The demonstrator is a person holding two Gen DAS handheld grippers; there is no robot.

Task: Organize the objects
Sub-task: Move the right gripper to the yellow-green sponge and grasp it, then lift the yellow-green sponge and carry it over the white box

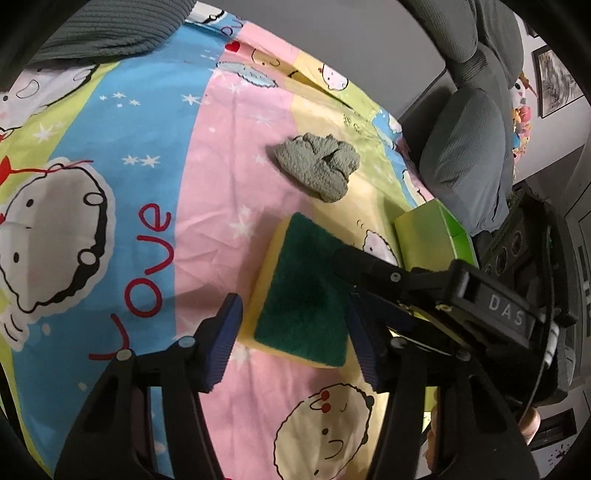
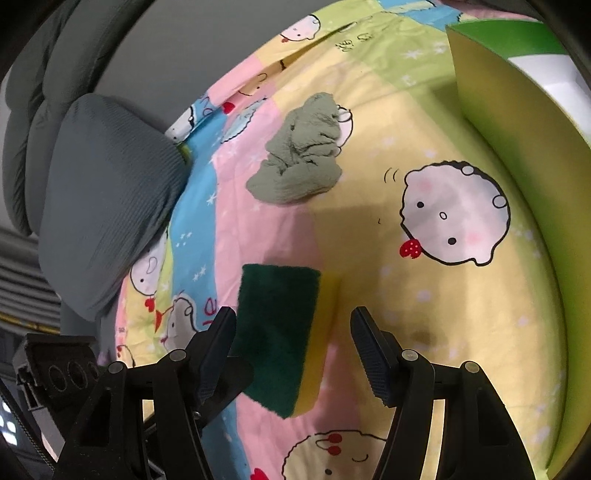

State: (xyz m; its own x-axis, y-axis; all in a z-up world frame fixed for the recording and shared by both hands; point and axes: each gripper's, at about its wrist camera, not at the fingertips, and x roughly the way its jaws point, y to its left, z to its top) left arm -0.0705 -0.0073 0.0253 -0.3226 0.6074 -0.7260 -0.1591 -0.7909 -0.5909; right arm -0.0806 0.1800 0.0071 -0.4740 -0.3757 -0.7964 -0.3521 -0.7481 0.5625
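A yellow sponge with a dark green scouring top lies flat on the cartoon-print bedsheet. My left gripper is open, its blue-padded jaws standing either side of the sponge's near end. My right gripper is also open over the same sponge; its black finger reaches across the sponge's right edge in the left wrist view. A crumpled grey-green cloth lies beyond the sponge, also in the right wrist view. A green box stands to the right.
Grey pillows lean at the bed's far edge. A dark knit blanket lies at the top left. The sheet stretches flat around the sponge.
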